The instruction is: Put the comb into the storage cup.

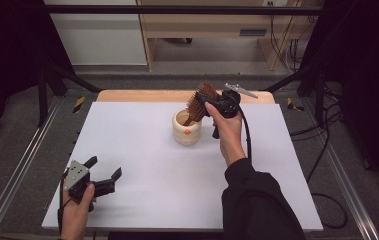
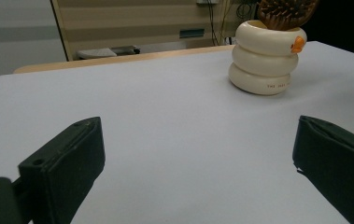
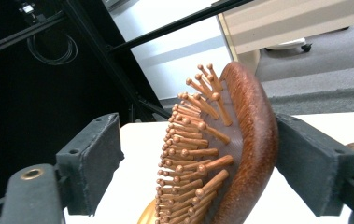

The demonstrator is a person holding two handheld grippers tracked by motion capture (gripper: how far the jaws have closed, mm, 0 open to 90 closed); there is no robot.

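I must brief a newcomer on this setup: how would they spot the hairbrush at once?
Start from the white table; near its far edge stands a cream holder shaped like stacked rings. The hairbrush stands in it, head upward, between the right gripper's open jaws: reddish-brown wood with ball-tipped pegs.

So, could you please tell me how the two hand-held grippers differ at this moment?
The left hand-held gripper sits low near the table's front left corner, while the right hand-held gripper is raised over the cream cup. The left one's jaws have only bare table between them; the right one's jaws bracket the wooden hairbrush that stands in the cup, one pad clear of the bristles. Both stand open.
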